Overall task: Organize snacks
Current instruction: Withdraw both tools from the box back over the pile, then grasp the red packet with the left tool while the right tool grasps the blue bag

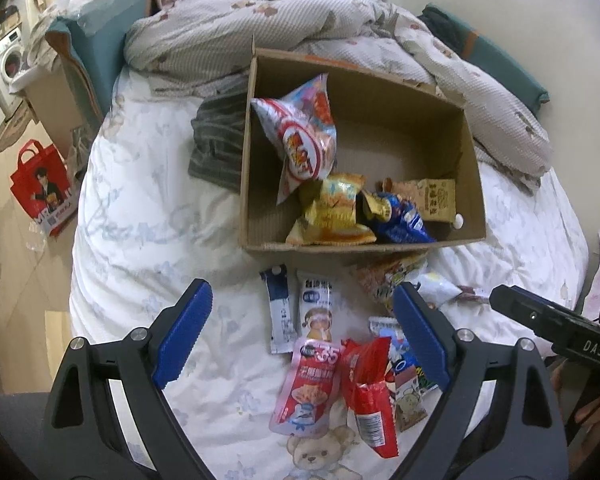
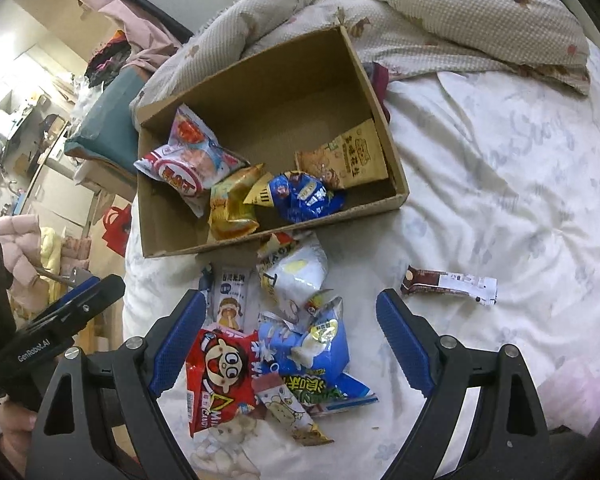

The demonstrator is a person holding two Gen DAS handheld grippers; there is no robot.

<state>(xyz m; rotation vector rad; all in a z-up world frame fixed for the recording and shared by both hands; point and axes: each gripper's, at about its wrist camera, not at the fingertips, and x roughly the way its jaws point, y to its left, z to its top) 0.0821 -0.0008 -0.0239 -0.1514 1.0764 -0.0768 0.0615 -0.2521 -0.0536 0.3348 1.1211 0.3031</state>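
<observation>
An open cardboard box (image 1: 260, 200) (image 2: 396, 160) stands on the bed and holds several snack bags: a red-and-white bag (image 1: 304, 136) (image 2: 188, 160), a yellow one (image 1: 332, 212) (image 2: 232, 204), a blue one (image 1: 400, 216) (image 2: 304, 196) and a tan packet (image 1: 436, 196) (image 2: 348, 156). In front of the box lies a loose pile of snacks: a pink pouch (image 1: 308, 384), a red bag (image 1: 368, 388) (image 2: 220, 376), a blue-white bag (image 2: 316, 344), a white bag (image 2: 296, 276). A brown bar (image 2: 448, 284) lies apart to the right. My left gripper (image 1: 302, 334) hovers open over the pile. My right gripper (image 2: 290, 342) is open above it too.
A rumpled quilt (image 1: 300, 20) (image 2: 460, 12) is heaped behind the box. A dark striped cloth (image 1: 216, 140) lies left of the box. Off the bed's left edge sit a red tote bag (image 1: 44, 188) on the floor and a washing machine (image 1: 4, 64).
</observation>
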